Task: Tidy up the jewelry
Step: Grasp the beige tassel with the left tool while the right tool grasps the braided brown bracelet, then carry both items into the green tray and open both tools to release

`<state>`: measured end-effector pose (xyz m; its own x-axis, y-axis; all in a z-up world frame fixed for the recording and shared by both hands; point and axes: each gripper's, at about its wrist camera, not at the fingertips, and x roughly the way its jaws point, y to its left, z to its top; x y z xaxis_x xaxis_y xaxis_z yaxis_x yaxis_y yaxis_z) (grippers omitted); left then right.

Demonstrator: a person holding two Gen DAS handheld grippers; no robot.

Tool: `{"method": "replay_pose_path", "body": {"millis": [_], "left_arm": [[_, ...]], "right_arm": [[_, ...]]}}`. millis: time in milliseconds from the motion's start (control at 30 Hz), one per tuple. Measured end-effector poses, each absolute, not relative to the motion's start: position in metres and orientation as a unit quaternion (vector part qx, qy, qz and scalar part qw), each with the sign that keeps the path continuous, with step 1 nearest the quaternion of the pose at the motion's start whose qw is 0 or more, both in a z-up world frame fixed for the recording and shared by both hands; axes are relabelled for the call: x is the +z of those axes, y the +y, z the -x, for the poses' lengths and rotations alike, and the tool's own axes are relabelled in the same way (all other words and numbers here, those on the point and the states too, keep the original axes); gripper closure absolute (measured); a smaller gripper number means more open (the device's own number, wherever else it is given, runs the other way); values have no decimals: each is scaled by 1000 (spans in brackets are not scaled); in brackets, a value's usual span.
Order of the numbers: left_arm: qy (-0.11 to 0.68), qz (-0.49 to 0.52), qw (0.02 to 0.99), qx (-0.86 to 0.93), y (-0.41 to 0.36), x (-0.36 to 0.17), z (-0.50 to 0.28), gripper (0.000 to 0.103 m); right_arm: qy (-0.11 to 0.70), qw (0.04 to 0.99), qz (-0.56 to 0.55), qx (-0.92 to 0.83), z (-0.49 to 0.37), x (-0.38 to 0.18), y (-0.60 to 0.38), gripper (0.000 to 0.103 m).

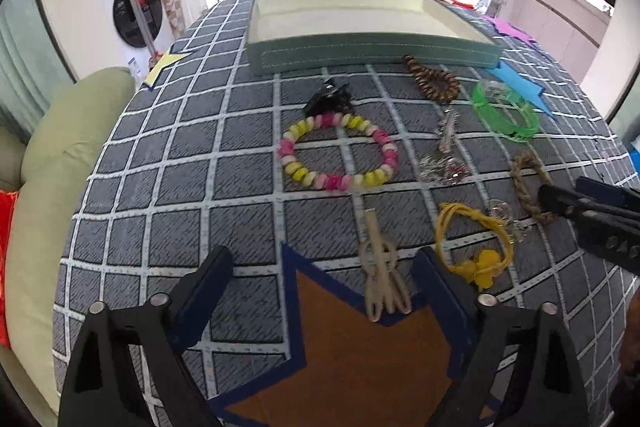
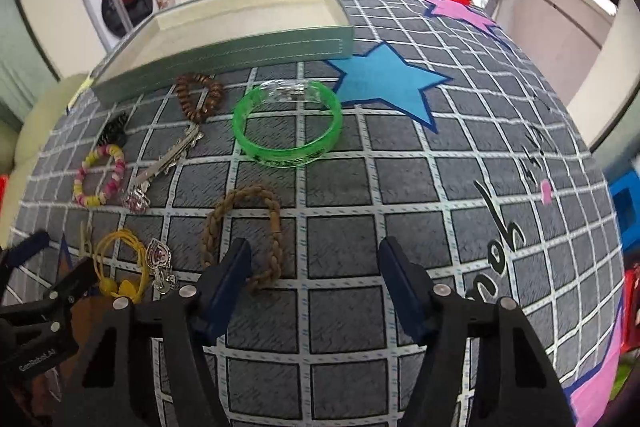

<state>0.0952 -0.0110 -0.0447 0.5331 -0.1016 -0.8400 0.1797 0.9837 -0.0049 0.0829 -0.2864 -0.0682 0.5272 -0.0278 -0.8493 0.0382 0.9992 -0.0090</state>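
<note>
- Grey checked cloth (image 2: 400,187) with star patches covers the table
- Green tray (image 1: 372,53) lies at the far edge; jewelry lies spread on the cloth before it
- Left gripper (image 1: 324,279): released, above an orange star (image 1: 360,359)
- Right gripper (image 2: 316,275): released, beside the braided bracelet (image 2: 244,227)

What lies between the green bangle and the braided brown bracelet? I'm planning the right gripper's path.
Only bare grid-patterned cloth separates the green bangle from the braided brown bracelet; the right wrist view shows this best.
</note>
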Motion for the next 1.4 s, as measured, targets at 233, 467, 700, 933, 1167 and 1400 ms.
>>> {"method": "replay_pose_path", "body": {"millis": [233, 467, 700, 933, 1167, 1400], "left_arm": [[459, -65, 876, -132, -31, -38, -90, 70], [470, -3, 864, -179, -19, -32, -94, 70], [458, 23, 869, -188, -3, -12, -95, 70], [435, 31, 878, -196, 6, 26, -112, 70], [412, 33, 889, -195, 8, 66, -164, 70], [390, 27, 903, -177, -1, 83, -244, 70]], "right_arm": [[486, 874, 3, -1, -81, -65, -275, 88], [486, 873, -38, 20, -77, -61, -286, 96], [460, 885, -67, 44, -79, -32, -296, 97], [435, 892, -99, 69, -106, 7, -305, 97], [415, 900, -106, 79, -162, 43, -310, 97], [407, 904, -94, 89, -234, 58, -305, 97]]}}
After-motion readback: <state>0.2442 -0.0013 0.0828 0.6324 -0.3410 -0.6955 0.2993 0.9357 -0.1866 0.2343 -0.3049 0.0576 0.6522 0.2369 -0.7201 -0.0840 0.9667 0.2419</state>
